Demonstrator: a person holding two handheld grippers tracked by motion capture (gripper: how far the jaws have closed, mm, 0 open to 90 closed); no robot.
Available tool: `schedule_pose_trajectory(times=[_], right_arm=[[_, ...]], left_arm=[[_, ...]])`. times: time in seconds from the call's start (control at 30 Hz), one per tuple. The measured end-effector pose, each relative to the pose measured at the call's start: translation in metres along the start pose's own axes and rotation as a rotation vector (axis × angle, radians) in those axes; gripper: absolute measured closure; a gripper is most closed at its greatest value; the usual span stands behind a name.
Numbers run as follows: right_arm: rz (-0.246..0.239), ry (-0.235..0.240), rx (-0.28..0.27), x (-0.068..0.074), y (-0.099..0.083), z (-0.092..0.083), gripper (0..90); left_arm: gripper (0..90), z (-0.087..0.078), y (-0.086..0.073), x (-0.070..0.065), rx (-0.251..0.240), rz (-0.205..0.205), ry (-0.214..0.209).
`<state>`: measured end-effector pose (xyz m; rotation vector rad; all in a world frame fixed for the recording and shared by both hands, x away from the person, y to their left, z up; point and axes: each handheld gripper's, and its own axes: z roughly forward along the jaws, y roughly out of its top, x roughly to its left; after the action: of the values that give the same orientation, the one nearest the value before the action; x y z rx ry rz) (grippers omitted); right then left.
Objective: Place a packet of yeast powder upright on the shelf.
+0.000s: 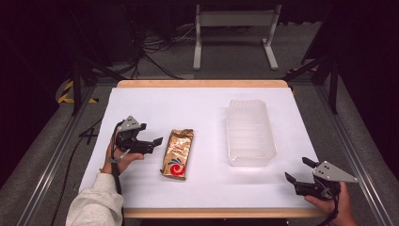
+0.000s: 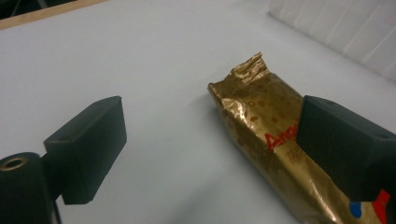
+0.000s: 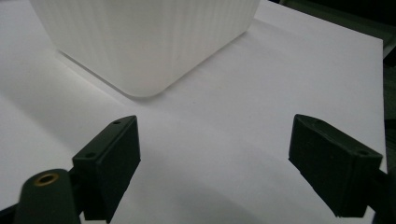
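From where I stand, the gold foil packet (image 1: 178,153) lies flat on the white table cover (image 1: 141,103), a little left of centre, its long axis running from six o'clock to twelve, the crimped end pointing to twelve. The left gripper (image 1: 157,141) sits just at its nine o'clock side, jaws spread wide and empty, close to the packet's edge but not touching as far as I can tell. In the left gripper view the packet (image 2: 261,135) lies off toward the right-hand jaw rather than centred in the gap, so I'd say the hand should slide toward three o'clock until the packet's width sits squarely between the jaws, then lower and close gently across the middle of the body; foil is slick and crushes, so a firm but light pinch seems wise. The translucent plastic bin (image 1: 249,132), well apart at the packet's three o'clock, looks the likely destination. The right gripper (image 1: 297,170) waits near the bin's five o'clock corner, jaws also spread, holding nothing.
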<state>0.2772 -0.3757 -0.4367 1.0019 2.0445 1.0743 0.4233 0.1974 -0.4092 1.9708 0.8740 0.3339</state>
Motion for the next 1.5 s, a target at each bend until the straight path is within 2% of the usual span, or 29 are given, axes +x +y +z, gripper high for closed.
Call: schedule_pose_trajectory(times=[0.1, 0.17, 0.27, 0.3, 0.4, 0.47, 0.63, 0.67, 0.73, 0.8, 0.83, 0.93, 1.03, 1.17, 1.23, 1.33, 1.4, 1.5], right_arm=[[-0.007, 0.001, 0.007, 0.001, -0.001, 0.001, 17.0], [-0.007, -0.003, 0.004, 0.000, 0.000, 0.001, 17.0], [-0.009, -0.003, 0.006, 0.000, -0.001, 0.000, 17.0], [-0.009, -0.004, 0.005, 0.000, -0.001, 0.000, 17.0], [-0.010, 0.004, 0.010, 0.001, -0.001, 0.001, 17.0], [-0.015, 0.007, 0.010, 0.001, -0.001, 0.001, 17.0], [-0.014, 0.012, 0.015, 0.001, -0.002, 0.002, 17.0], [-0.013, 0.015, 0.016, 0.001, -0.002, 0.002, 17.0], [-0.016, 0.014, 0.018, 0.002, -0.002, 0.002, 17.0], [-0.019, 0.015, 0.019, 0.003, -0.002, 0.002, 17.0], [-0.022, 0.015, 0.020, 0.003, -0.001, 0.002, 17.0], [-0.024, 0.018, 0.021, 0.004, -0.001, 0.002, 17.0], [-0.027, 0.026, 0.028, 0.003, -0.001, 0.004, 17.0], [-0.033, 0.023, 0.033, 0.003, -0.001, 0.005, 17.0], [-0.032, 0.019, 0.033, 0.002, -0.002, 0.004, 17.1], [-0.027, 0.012, 0.039, 0.002, -0.003, 0.002, 17.2], [-0.033, 0.004, 0.048, 0.003, -0.003, 0.002, 17.3], [-0.040, -0.006, 0.050, 0.003, -0.004, 0.000, 17.7]], left_arm=[[12.1, 0.013, 0.007, -0.002, 0.027, -0.004, -0.006], [12.6, 0.021, 0.011, -0.002, 0.034, -0.017, -0.030], [13.2, 0.033, 0.016, -0.005, 0.062, -0.002, -0.020], [13.2, 0.039, 0.018, -0.006, 0.088, 0.000, -0.016], [11.3, 0.051, 0.021, -0.007, 0.118, -0.019, -0.017], [10.7, 0.057, 0.023, -0.007, 0.151, -0.012, 0.004], [9.9, 0.069, 0.024, -0.004, 0.170, -0.023, -0.012], [9.6, 0.075, 0.022, -0.003, 0.187, -0.030, 0.004], [9.4, 0.081, 0.020, -0.002, 0.215, -0.033, 0.010], [9.0, 0.083, 0.019, -0.001, 0.230, -0.044, 0.021], [9.2, 0.085, 0.019, 0.000, 0.228, -0.057, 0.012], [9.3, 0.086, 0.019, 0.000, 0.239, -0.050, 0.019], [11.8, 0.089, 0.021, -0.001, 0.253, -0.062, 0.018], [7.5, 0.097, 0.025, -0.001, 0.264, -0.079, 0.041], [7.8, 0.100, 0.026, 0.000, 0.272, -0.085, 0.029], [16.6, 0.102, 0.024, 0.002, 0.264, -0.111, -0.007], [20.4, 0.101, 0.025, 0.000, 0.267, -0.100, -0.023], [35.7, 0.099, 0.023, -0.003, 0.251, -0.092, -0.060]])
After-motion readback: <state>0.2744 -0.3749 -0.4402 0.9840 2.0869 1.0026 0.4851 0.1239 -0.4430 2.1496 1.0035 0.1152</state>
